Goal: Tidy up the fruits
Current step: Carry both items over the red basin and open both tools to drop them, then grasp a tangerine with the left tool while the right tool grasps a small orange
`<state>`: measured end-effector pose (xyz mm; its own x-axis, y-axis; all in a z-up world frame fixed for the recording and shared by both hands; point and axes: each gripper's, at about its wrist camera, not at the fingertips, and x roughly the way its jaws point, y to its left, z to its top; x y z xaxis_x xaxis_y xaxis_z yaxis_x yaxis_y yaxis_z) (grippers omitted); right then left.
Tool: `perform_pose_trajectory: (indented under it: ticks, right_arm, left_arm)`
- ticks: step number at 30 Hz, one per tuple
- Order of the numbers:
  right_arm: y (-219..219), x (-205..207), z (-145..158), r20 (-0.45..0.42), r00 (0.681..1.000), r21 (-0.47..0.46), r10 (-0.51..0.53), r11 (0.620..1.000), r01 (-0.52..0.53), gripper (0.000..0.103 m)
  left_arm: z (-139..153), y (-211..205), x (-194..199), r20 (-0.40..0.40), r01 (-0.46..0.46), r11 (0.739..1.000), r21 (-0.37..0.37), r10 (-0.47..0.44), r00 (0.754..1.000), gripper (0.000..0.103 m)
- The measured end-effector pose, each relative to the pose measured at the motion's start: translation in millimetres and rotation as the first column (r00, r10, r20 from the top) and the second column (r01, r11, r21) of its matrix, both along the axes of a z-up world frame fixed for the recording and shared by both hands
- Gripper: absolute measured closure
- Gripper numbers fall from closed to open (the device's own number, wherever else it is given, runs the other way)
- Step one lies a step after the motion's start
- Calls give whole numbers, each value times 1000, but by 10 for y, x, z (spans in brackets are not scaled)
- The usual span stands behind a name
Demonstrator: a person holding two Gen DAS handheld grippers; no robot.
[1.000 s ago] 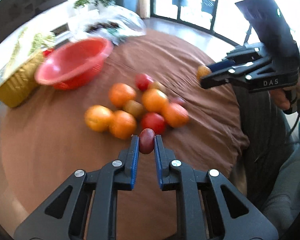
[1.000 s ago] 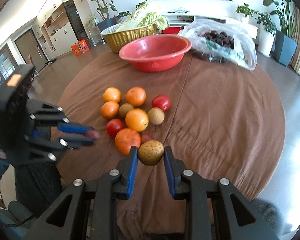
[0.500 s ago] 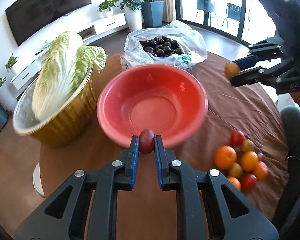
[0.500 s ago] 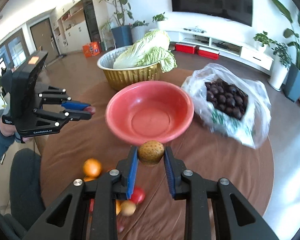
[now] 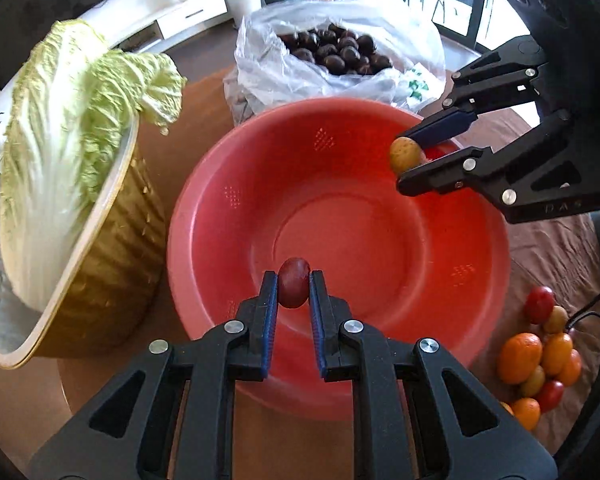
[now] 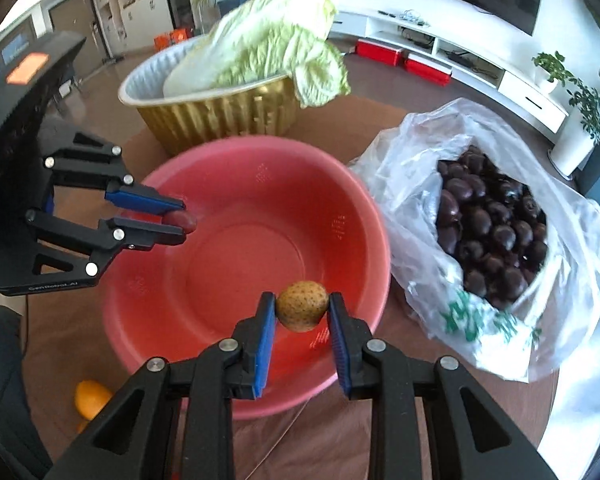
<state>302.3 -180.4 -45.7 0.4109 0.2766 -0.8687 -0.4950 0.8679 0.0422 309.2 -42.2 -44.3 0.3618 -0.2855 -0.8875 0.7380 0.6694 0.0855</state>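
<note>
Item: red bowl (image 5: 480,288), empty, directly below both my claws. Left claw (image 5: 294,290) clenched on a dark red fruit (image 5: 295,288) over the near wall; right claw (image 6: 302,314) clenched on a speckled brown fruit (image 6: 303,306) over its side. Drop: straight down.

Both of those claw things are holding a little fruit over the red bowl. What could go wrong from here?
The left gripper and right gripper sit close over the red bowl, so they might collide. The brown fruit hangs near the bowl's rim and might fall outside. The dark red fruit could bounce on the bare plastic.
</note>
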Motion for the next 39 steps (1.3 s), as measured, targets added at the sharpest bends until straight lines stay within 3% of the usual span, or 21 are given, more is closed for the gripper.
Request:
perform_pose_trajectory:
  ticks: [13, 16, 18, 21, 22, 24, 25, 26, 34, 39]
  right_arm:
    - [93, 66, -50, -6, 1000, -26, 28, 999, -28, 75]
    - [79, 36, -14, -3, 1000, -22, 30, 999, -30, 70]
    - [80, 18, 10, 4, 999, -21, 32, 999, -32, 58]
    - [59, -11, 50, 7, 1000, -19, 31, 999, -31, 58]
    - [46, -27, 69, 9, 1000, -17, 29, 999, -28, 58]
    - [-1, -75, 123, 13, 1000, -3, 23, 1000, -23, 58]
    - [-31, -117, 163, 19, 1000, 2, 19, 1000, -19, 58]
    - [-59, -155, 195, 25, 1000, 2, 15, 1000, -15, 58]
    - [-328, -671, 521, 88, 996, 61, -32, 998, 26, 58]
    - [-325, -1278, 633, 134, 990, 105, -32, 994, 18, 53]
  left_arm:
    - [-177, -161, 78, -14, 6, 998, 57, -5, 1000, 88]
    - [-189, -180, 71, -27, 12, 998, 56, -10, 1000, 87]
    - [-198, -200, 68, -26, 15, 998, 64, -13, 1000, 87]
    - [-194, -217, 86, -39, 8, 999, 50, -6, 999, 86]
    - [-191, -218, 87, -41, 7, 999, 46, -5, 999, 84]
    - [-150, -205, 73, -37, 7, 999, 32, -6, 999, 69]
    - [-124, -198, 59, -35, 8, 1000, 22, -7, 999, 43]
    - [-93, -199, 45, -33, 9, 1000, 6, -8, 999, 29]
    - [169, -71, -136, 2, -22, 999, -28, 22, 1000, 28]
    - [454, 228, -574, 69, -52, 994, -92, 59, 996, 21]
